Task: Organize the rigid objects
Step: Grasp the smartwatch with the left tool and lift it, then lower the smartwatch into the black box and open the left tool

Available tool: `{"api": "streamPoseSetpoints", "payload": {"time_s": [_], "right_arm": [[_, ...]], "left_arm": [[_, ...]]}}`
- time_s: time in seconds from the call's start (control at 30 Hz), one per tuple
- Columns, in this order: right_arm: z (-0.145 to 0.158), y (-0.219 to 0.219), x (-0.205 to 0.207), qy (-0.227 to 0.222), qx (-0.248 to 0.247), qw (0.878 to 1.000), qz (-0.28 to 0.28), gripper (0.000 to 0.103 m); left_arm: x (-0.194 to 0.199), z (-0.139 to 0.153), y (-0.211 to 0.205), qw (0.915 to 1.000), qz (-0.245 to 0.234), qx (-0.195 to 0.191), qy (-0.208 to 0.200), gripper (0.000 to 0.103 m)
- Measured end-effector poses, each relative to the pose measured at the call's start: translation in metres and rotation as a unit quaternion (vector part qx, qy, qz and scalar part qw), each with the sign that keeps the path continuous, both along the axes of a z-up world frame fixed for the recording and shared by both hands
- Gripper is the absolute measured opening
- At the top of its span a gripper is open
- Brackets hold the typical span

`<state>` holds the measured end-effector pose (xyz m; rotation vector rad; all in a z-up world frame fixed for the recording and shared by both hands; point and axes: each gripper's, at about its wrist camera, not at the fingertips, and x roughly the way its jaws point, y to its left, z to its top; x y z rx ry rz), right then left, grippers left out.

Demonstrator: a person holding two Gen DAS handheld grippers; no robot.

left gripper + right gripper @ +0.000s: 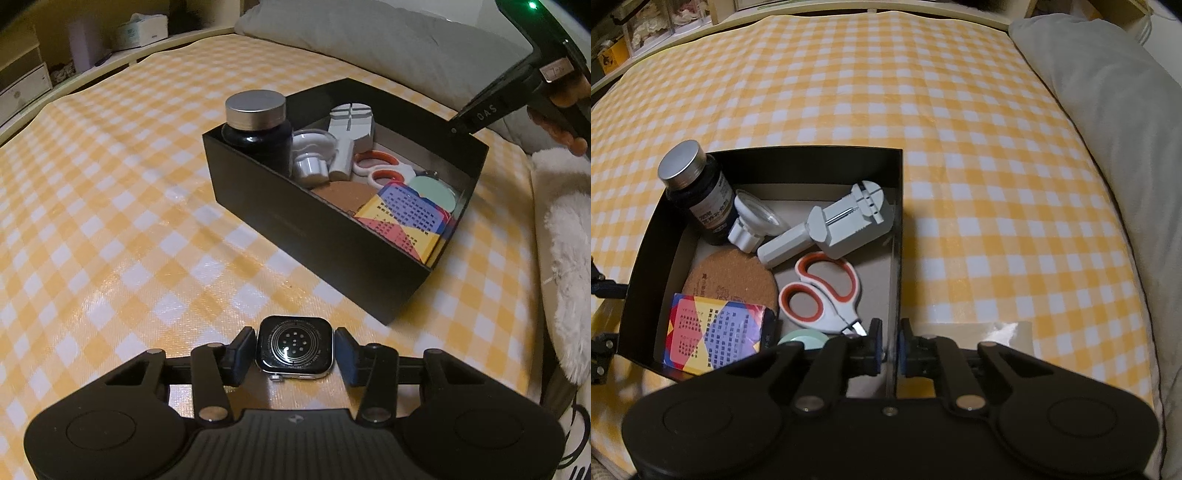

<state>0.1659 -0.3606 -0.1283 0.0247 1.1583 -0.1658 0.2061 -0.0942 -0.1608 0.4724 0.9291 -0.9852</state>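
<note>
My left gripper [295, 356] sits bottom centre of the left wrist view, jaws closed in on a watch case [294, 349]; pads touch both its sides, it lies back-up on the yellow checked cloth [110, 192]. No strap visible on it.

My right gripper [889, 345] is bottom centre of the right wrist view, jaws clamped on the right wall of the black box [897, 221], one finger inside, one outside. In the left wrist view the same gripper comes in from the upper right, a hand [565, 110] around its handle.

The box stands right of centre in the left wrist view, above the watch and well apart from it. Inside, in the right wrist view: dark bottle with a silver cap [696, 192] upright in the upper left corner, clear lens on a white base [753, 221] just beside it, grey watch tool [831, 225] lying diagonally in the middle, scissors with orange-white handles [820, 291] below it, cork coaster [731, 280] at left, colourful small box [713, 332] partly over the coaster, mint round thing [803, 338] at the bottom, mostly hidden.

Grey pillow [1108, 147] along the right edge.
</note>
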Motion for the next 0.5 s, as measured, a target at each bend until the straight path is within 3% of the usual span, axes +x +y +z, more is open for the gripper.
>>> {"api": "streamPoseSetpoints", "payload": {"time_s": [0.4, 0.5], "right_arm": [[0.008, -0.005, 0.000, -0.012, 0.007, 1.000, -0.009, 0.003], [0.008, -0.005, 0.000, -0.012, 0.007, 1.000, -0.009, 0.003]], "left_arm": [[0.013, 0.006, 0.012, 0.9980, 0.053, -0.025, 0.020, 0.048], [0.016, 0.016, 0.018, 0.9977, 0.060, -0.030, 0.010, 0.048]]}}
